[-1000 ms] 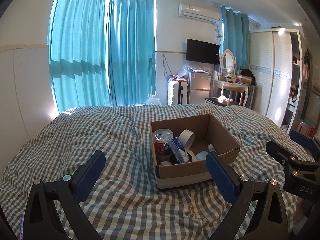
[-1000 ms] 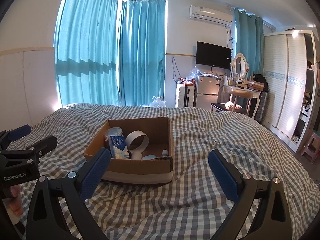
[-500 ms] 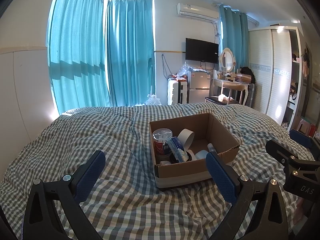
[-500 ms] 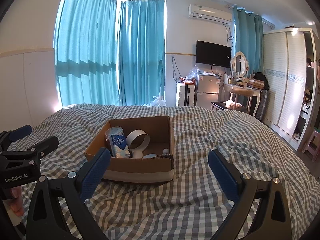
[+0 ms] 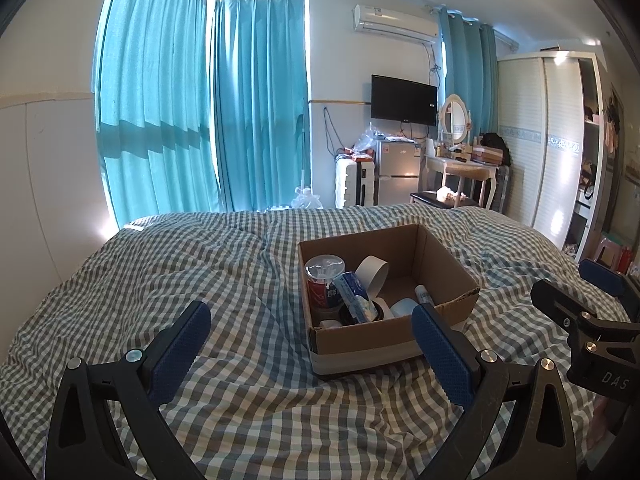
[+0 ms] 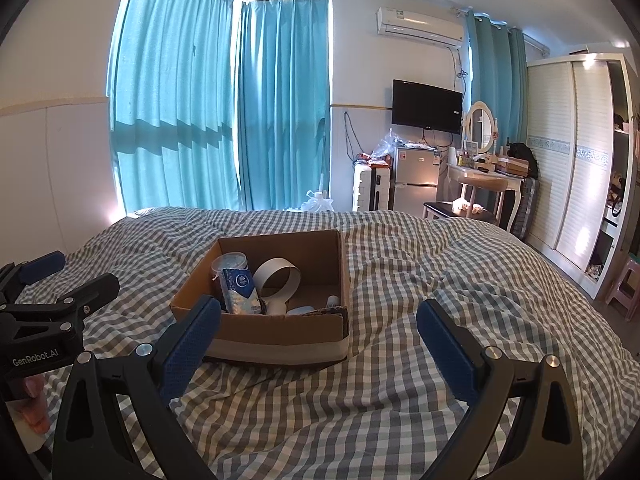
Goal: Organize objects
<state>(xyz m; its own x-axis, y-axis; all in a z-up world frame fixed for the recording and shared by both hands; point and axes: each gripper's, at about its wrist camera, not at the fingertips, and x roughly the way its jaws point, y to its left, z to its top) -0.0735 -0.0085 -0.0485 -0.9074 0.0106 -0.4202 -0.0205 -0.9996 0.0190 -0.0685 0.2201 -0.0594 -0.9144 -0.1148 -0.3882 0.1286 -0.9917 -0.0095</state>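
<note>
Left wrist view centres on the open brown cardboard box (image 5: 390,312) with pale tape round its base, resting on the grey-and-white checked bedspread (image 5: 200,276) at about one o'clock from the camera. Inside it, packed toward the near-left corner, stand a clear-lidded cylindrical tub with a red label (image 5: 325,280), a blue-and-white soft tissue packet (image 5: 354,294) leaning against it, and a white ring of tape on edge (image 5: 372,272); a small white bottle (image 5: 423,294) and a pale blue rounded lid (image 5: 404,307) lie along the near wall. Leaning on one another probably keeps these loose things from toppling on the soft bedding. Nothing else to sort shows on the bed, so the gathering seems far along, or unpacking has not yet started; I cannot tell which. The left tool (image 5: 310,340) hovers low over the bedspread with its blue-padded jaws spread wide and nothing between them, its right pad overlapping the box's near-right corner in view. The right tool (image 6: 318,340) is likewise wide apart and empty, with the box at eleven o'clock from it, its left pad in front of the near-left corner. Each tool appears at the edge of the other's view, so the pair flank the box, likely placed for a reach from either side.
</note>
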